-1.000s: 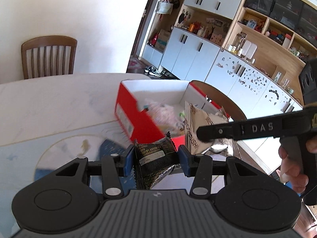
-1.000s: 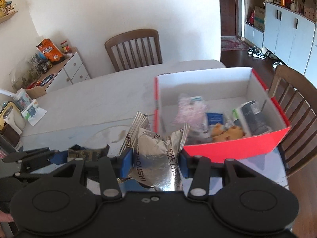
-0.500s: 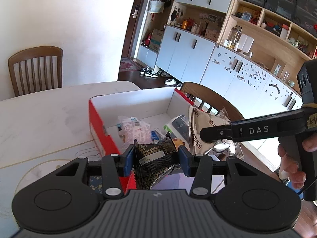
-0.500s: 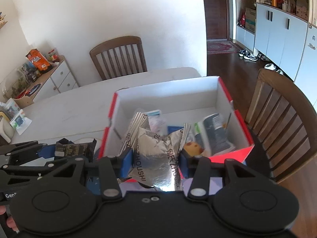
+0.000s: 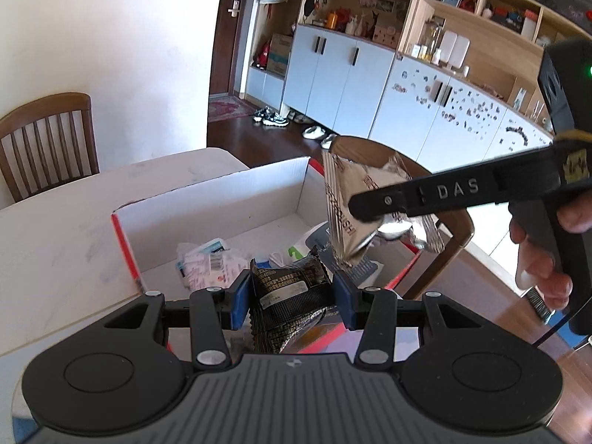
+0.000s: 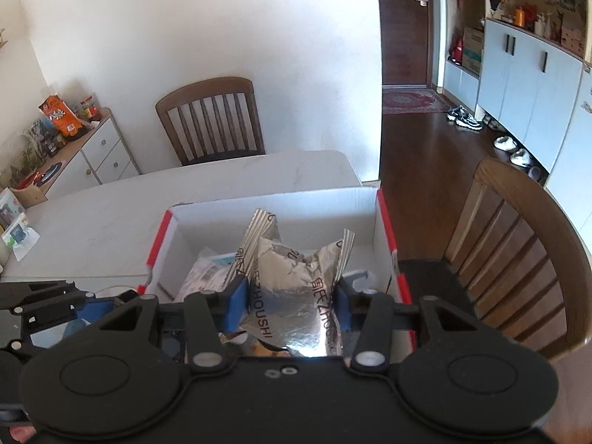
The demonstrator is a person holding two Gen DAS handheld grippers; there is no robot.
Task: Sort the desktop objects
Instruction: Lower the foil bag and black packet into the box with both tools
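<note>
Left tongs (image 5: 292,298) clamp a black snack packet (image 5: 286,296) over the red box (image 5: 124,236) | Right tongs (image 6: 290,305) grip a silver foil packet (image 6: 292,285) above the same box (image 6: 386,229) | Box sits on the pale counter (image 6: 111,218), wrappers inside

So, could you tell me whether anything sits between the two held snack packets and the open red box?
Nothing visible does. The black snack packet in the left tool and the silver foil packet in the right tool both hang over the open, lidless red cardboard box.
</note>
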